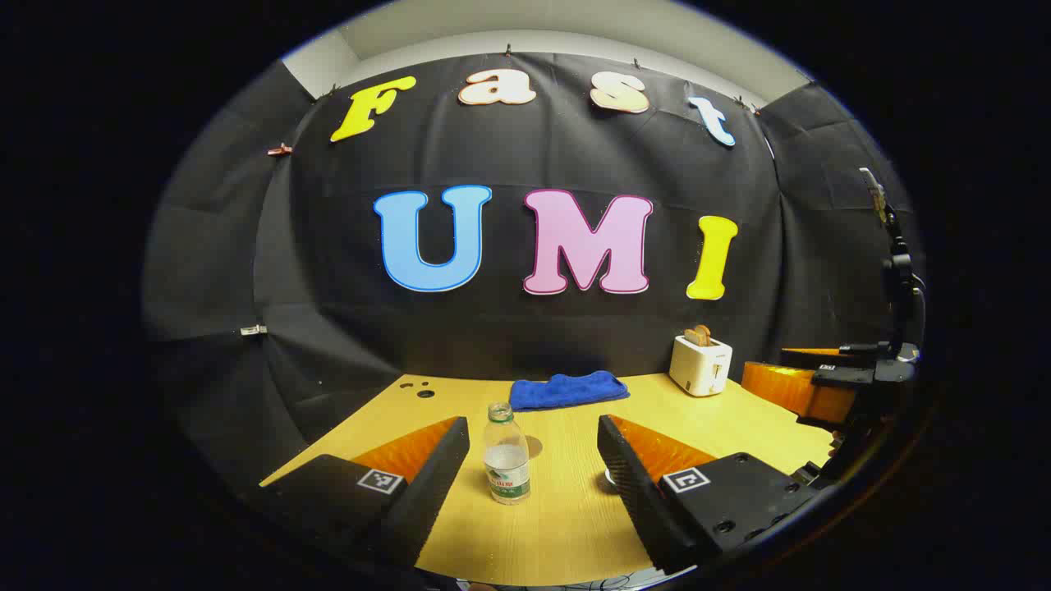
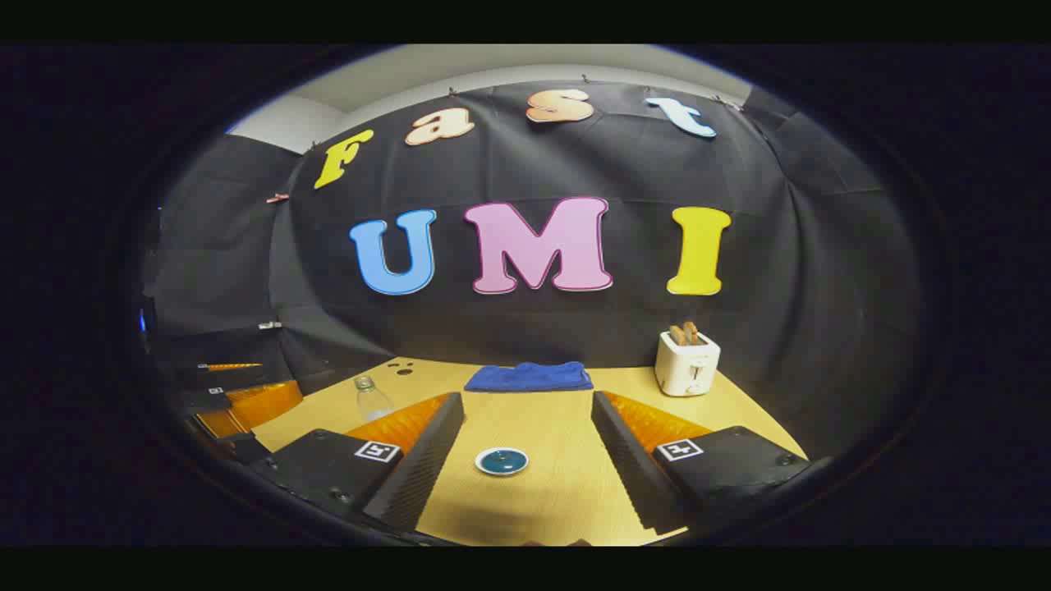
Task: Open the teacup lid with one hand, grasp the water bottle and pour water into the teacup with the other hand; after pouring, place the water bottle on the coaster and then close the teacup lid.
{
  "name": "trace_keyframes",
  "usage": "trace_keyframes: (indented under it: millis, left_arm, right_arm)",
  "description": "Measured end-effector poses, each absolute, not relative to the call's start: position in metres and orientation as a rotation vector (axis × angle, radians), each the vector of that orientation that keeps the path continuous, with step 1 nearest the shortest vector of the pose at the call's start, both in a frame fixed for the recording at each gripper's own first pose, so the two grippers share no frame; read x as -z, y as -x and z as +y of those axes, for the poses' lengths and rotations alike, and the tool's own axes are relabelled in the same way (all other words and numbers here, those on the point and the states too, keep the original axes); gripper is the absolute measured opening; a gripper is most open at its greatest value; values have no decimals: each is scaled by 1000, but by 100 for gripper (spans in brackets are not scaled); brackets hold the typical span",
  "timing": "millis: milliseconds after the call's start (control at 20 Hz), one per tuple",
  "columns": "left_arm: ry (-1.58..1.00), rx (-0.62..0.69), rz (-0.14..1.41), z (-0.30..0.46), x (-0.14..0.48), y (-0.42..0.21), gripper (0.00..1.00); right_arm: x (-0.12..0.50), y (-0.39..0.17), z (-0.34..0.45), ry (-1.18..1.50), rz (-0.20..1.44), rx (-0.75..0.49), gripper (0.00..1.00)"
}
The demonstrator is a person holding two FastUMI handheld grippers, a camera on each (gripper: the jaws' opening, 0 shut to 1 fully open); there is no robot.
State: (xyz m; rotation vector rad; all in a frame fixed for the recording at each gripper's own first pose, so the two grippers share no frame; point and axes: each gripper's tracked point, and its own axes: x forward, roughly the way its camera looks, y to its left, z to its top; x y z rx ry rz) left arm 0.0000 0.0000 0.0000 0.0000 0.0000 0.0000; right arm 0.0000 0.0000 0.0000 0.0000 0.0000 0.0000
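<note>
A clear water bottle (image 1: 507, 455) with a green label stands upright on the wooden table (image 1: 566, 525), between the fingers of my left gripper (image 1: 533, 422). That gripper is open and touches nothing. A round tan patch (image 1: 534, 447) lies just behind the bottle; I cannot tell whether it is the coaster. The teacup (image 2: 502, 461), with its blue lid on, sits low between the wide-apart fingers of my open right gripper (image 2: 526, 397). In the right gripper view the bottle (image 2: 372, 400) stands to the left, with the left gripper (image 2: 238, 394) beyond it. The right gripper (image 1: 821, 382) also appears at the right edge of the left gripper view.
A folded blue towel (image 1: 568, 389) lies at the back of the table, against the black cloth wall. A white toaster (image 1: 700, 365) with toast in it stands at the back right. Small dark holes (image 1: 424, 393) mark the table's back left corner.
</note>
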Motion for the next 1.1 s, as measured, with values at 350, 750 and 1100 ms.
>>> trace_keyframes:
  millis: [350, 750, 1100]
  left_arm:
    - [-29, 14, 24, 3, 13, -11, 99]
    - [-14, -6, 59, 13, 31, -26, 99]
    - [17, -66, 129, 44, 77, -54, 99]
  right_arm:
    - [24, -15, 14, 4, 69, -35, 97]
    - [55, -46, 35, 28, 110, -83, 97]
    - [106, -92, 33, 64, 151, -82, 97]
